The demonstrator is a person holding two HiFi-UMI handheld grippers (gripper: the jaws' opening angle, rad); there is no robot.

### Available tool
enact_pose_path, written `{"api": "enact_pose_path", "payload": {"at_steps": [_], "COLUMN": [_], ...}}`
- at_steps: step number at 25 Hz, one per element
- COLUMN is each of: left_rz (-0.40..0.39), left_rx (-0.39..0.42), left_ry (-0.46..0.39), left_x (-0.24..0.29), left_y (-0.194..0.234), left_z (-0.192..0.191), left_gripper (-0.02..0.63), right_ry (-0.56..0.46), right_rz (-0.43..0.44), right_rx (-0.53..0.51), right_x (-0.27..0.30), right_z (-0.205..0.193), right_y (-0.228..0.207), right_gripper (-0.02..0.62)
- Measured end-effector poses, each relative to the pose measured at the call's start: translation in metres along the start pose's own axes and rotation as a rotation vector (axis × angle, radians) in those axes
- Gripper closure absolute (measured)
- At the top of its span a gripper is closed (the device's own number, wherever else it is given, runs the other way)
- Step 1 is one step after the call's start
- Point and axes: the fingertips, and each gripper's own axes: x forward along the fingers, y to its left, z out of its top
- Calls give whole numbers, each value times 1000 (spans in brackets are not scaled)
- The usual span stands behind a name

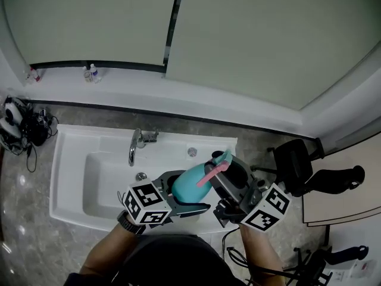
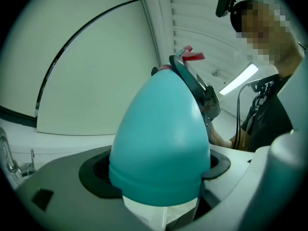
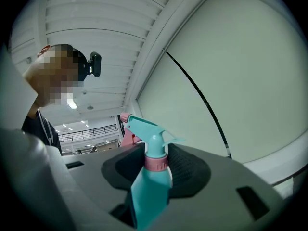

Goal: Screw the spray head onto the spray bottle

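Teal spray bottle (image 1: 189,185); pink-collared spray head (image 1: 218,161).

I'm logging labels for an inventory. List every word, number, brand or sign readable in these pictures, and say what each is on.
No text here can be read.
Spray bottle: no print shows in any view.
Marker cube at left and marker cube at right: black-and-white square patterns only, no letters or digits.
Small bottles on the window ledge: labels too small to read.
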Motion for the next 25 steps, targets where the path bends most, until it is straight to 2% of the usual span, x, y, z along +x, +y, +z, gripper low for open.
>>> {"api": "enact_pose_path", "payload": {"at_steps": [21, 25], "left_rz": [-49, -38], "left_rx": [-11, 12], "left_ry": [-50, -34], "left_x": [-39, -50], "left_y": [-7, -3], "left_z": [-18, -20], "left_gripper": [155, 155], "right_ry": [136, 165], "right_rz": [12, -21], "right_rx": [-95, -121], "right_x": [17, 22], "right_z": [-28, -33], "right_y": [38, 43], "right_gripper": [446, 446]}}
